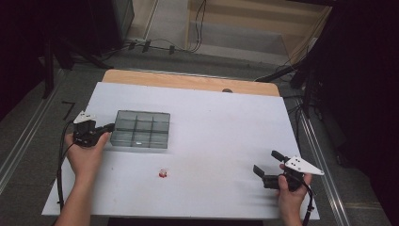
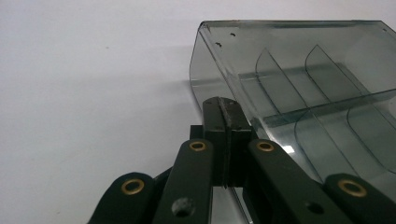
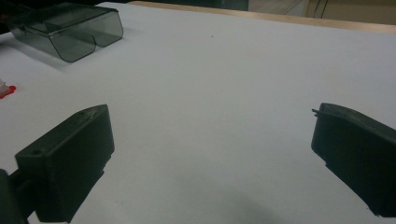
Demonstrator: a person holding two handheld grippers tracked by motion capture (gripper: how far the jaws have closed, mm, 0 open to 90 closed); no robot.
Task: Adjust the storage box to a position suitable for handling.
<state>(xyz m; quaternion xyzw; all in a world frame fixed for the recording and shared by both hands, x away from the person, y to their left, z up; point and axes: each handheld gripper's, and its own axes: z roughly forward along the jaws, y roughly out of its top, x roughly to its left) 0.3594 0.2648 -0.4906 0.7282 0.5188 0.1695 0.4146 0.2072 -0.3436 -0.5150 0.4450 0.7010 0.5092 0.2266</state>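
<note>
A clear smoky-grey compartment box (image 1: 141, 129) lies on the white table (image 1: 211, 127) at the left. My left gripper (image 1: 110, 126) is at the box's left side. In the left gripper view its jaws (image 2: 223, 109) are pressed together on the thin side wall of the box (image 2: 303, 79), whose dividers show beyond. My right gripper (image 1: 268, 162) rests near the front right of the table, wide open with nothing between its fingers (image 3: 210, 116). A small red and white piece (image 1: 163, 173) lies loose in front of the box, also at the left edge of the right gripper view (image 3: 4, 89).
A bare wooden strip (image 1: 188, 81) runs along the table's far edge. Cables and dark stands stand on the floor beyond it. The white surface (image 3: 224, 70) stretches between the box (image 3: 70, 30) and my right gripper.
</note>
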